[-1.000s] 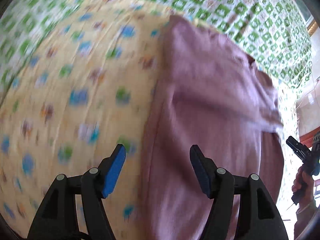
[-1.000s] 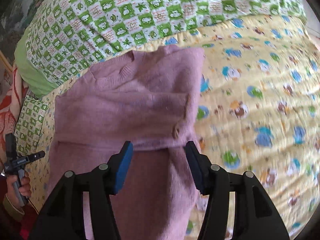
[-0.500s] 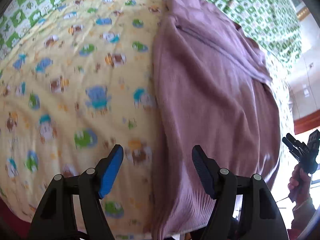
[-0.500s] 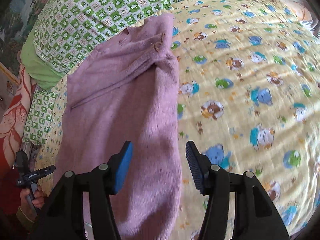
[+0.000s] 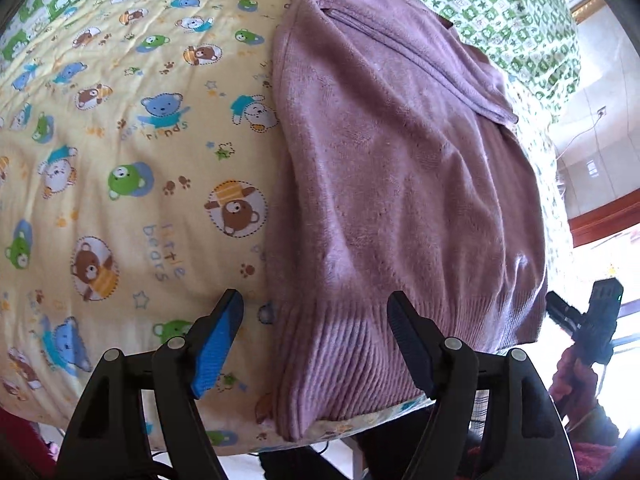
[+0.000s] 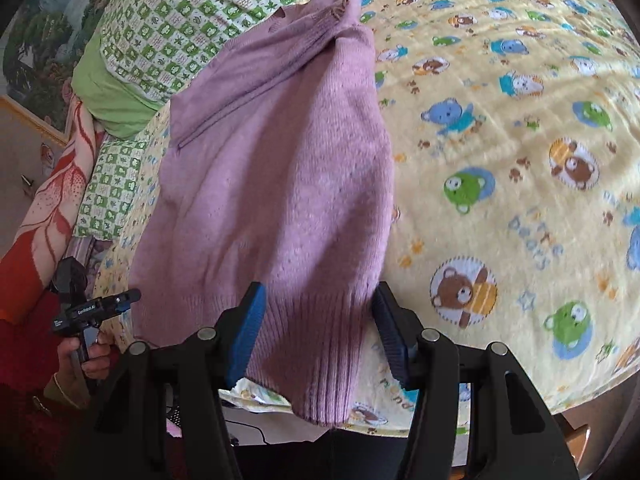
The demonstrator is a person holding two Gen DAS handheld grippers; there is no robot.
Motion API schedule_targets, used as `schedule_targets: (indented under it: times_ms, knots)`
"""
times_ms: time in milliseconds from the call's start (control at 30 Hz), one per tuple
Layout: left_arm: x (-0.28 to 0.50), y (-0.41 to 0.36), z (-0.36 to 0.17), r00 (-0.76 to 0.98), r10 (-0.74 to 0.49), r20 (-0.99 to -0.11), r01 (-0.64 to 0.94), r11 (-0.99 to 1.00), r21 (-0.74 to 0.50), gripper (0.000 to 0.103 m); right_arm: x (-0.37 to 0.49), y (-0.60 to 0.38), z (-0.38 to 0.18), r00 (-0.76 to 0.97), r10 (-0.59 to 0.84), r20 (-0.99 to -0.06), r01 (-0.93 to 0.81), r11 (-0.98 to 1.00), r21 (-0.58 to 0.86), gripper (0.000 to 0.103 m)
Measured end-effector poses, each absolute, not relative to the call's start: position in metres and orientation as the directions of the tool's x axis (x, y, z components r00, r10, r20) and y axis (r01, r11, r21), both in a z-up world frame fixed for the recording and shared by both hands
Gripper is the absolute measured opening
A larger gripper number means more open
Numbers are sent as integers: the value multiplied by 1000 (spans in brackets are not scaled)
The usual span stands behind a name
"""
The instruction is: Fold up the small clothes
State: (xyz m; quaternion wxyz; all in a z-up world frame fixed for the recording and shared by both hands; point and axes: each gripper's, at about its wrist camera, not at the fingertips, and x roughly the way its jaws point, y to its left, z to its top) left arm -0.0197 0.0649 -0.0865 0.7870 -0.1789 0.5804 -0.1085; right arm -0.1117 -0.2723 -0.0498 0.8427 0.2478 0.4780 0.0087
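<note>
A: Sweater point(image 5: 400, 184) location?

B: Pink knit, lying lengthwise on the yellow bear-print quilt point(image 5: 132, 152). Ribbed hem at the near edge of the bed, the lowest corner hanging just over it. Both sides folded in, one sleeve lying slantwise across the chest near the collar. Collar end reaches toward the green checked blanket point(image 5: 500, 12) at the far side.

A: Left gripper point(image 5: 316, 340)?

B: Above the hem, pointing steeply down. Jaws wide apart and just been opening further. The left blue pad sits over bare quilt, the right one over the ribbing, so the sweater's left edge lies in the gap. Neither pad presses the cloth. Nothing held.

A: Right gripper point(image 6: 320, 328)?

B: Also at the hem, the other side. Jaws about half apart. In its own view the ribbed hem fills the space between the pads and the right pad looks close against the knit's edge, but the cloth lies flat and unpinched. I read it as holding nothing.

A: Anything else?

B: From the right wrist view, the left hand point(image 6: 82, 356) shows at the bed's edge, gripping its handle. A green pillow point(image 6: 108, 96) and a red patterned cloth point(image 6: 44, 220) lie beyond the sweater's left side.
</note>
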Motion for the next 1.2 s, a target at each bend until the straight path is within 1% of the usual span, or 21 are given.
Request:
schedule_targets:
  times_ms: [133,167,200,233,300,333,367,400,433,533,633,700,867,933,1067,1200]
  knots:
    - [-15,55,-88,302,-395,-868,-2,910,-415,74,-119,-273,-55,577,280,-767,221,851,477,56]
    - [-13,52,-88,298,-390,-871,7,914,-407,70,-120,-273,-56,580,288,-762,221,844,488,56]
    - [-12,51,-88,295,-386,-874,21,917,-398,62,-121,-272,-56,583,292,-758,221,841,494,56]
    - [-10,46,-88,292,-380,-878,37,921,-387,56,-122,-271,-57,586,294,-755,219,840,497,56]
    - [-9,41,-88,289,-358,-888,63,932,-356,24,-122,-268,-58,592,288,-753,221,841,495,52]
    - [-8,41,-88,283,-371,-884,78,928,-364,15,-122,-266,-59,590,282,-756,228,841,491,40]
    - [-8,40,-86,284,-384,-878,88,923,-375,9,-120,-265,-62,581,277,-765,243,839,487,21]
    - [-8,40,-84,293,-379,-878,94,925,-368,8,-118,-264,-65,572,278,-772,252,836,488,12]
    - [-10,40,-78,309,-374,-874,103,927,-361,8,-118,-262,-66,564,277,-778,261,834,486,11]
    - [-22,49,-55,358,-419,-834,112,906,-407,7,-126,-264,-49,590,251,-767,257,842,474,9]
    - [-32,56,-44,379,-456,-805,126,888,-443,7,-148,-279,-17,660,250,-709,246,819,518,8]
    - [-33,56,-51,366,-468,-804,128,882,-454,7,-161,-291,-6,666,228,-710,257,823,506,8]
    - [-27,55,-84,326,-450,-831,77,889,-451,6,-157,-299,-30,618,229,-752,291,822,490,8]
    - [-27,59,-85,327,-468,-821,61,877,-476,7,-153,-296,-40,600,233,-765,294,826,481,8]
    - [-28,64,-68,357,-500,-789,77,858,-508,7,-153,-296,-44,595,252,-763,295,814,499,8]
    - [-16,62,-38,407,-527,-746,101,838,-537,7,-149,-300,-20,640,291,-711,239,804,544,8]
